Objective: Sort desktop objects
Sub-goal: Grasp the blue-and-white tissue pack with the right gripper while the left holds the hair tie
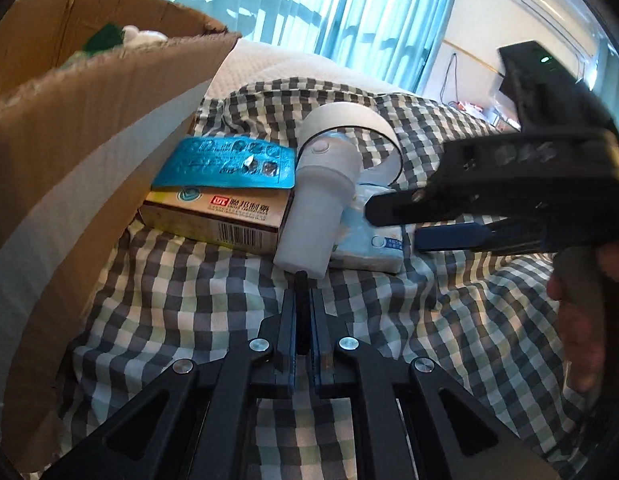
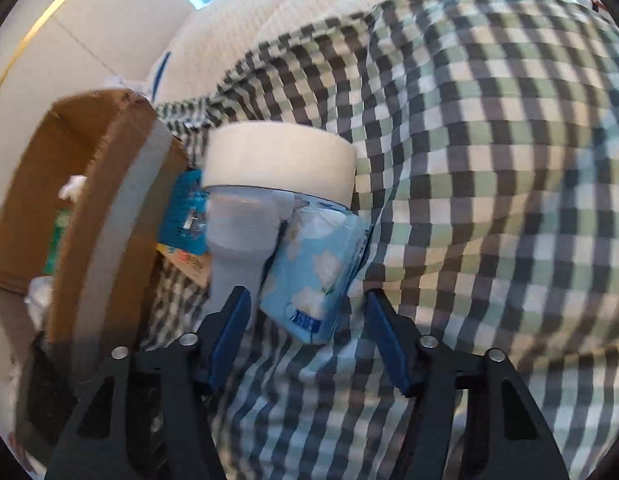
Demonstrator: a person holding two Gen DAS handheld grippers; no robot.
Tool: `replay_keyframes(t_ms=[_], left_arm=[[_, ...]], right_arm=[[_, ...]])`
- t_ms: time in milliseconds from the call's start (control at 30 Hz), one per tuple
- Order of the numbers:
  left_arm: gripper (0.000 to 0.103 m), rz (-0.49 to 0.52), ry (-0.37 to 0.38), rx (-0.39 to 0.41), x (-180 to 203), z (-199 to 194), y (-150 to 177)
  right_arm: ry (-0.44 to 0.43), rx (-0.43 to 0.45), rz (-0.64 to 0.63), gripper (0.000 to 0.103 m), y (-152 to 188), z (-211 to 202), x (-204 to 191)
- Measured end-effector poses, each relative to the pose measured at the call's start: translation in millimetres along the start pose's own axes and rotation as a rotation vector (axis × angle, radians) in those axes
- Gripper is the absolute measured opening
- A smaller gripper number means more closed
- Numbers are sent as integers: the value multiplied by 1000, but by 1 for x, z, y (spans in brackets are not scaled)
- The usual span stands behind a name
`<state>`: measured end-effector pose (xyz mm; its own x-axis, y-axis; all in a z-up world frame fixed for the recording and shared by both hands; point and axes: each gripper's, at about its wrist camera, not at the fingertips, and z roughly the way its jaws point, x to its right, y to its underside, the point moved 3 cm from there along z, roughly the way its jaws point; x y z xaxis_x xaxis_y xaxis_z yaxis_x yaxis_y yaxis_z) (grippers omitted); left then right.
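A pale blue tissue pack (image 2: 315,276) printed with white flowers lies on the checked cloth (image 2: 489,184), touching a white handheld fan (image 2: 245,216) beside the cardboard box (image 2: 109,200). The right gripper (image 2: 307,314) tilts steeply down, fingers spread astride the pack's near end. The left gripper (image 1: 303,284) is pressed together, empty.

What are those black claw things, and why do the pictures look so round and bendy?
They are grabbers a person holds, one in each hand. Each carries a wide-eyed camera, which bends the picture. The left grabber is shut and holds nothing. The right grabber is open around a blue tissue pack, not squeezing it. On the checked cloth also lie a white handheld fan, a medicine box and a blue pill sheet on top of it. A cardboard box stands beside them.
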<state>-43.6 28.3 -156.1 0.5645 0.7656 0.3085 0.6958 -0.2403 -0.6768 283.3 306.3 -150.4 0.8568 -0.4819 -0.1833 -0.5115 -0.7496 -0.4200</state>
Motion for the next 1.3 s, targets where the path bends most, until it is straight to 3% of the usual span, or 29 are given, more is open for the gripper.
replay_keyframes(t_ms=[100, 133, 167, 367, 467, 567, 933, 1033, 1067, 1133, 1300], left_arm=[[6, 1, 7, 1, 0, 0, 0], [6, 1, 9, 2, 0, 0, 1], [6, 2, 7, 2, 1, 0, 1], [6, 8, 10, -12, 1, 2, 3], [6, 7, 12, -15, 0, 0, 4], [6, 9, 14, -18, 1, 0, 4], [6, 12, 11, -13, 0, 2, 3], [6, 13, 11, -12, 0, 2, 3], [6, 13, 11, -12, 0, 2, 3], [6, 13, 10, -13, 1, 3, 3], [6, 13, 10, -13, 0, 3, 2]], right_arm=[[-7, 0, 32, 50, 1, 5, 8], [-4, 3, 28, 38, 1, 4, 9], [-13, 9, 24, 33, 2, 1, 8], [34, 51, -75, 22, 9, -18, -14], [17, 70, -127, 13, 11, -25, -29], [34, 40, -174, 13, 11, -17, -42], [80, 50, -98, 16, 11, -13, -22], [84, 51, -97, 23, 13, -16, -19], [101, 59, -90, 34, 15, -18, -18], [100, 61, -73, 47, 18, -21, -9], [2, 48, -53, 47, 18, -14, -4]])
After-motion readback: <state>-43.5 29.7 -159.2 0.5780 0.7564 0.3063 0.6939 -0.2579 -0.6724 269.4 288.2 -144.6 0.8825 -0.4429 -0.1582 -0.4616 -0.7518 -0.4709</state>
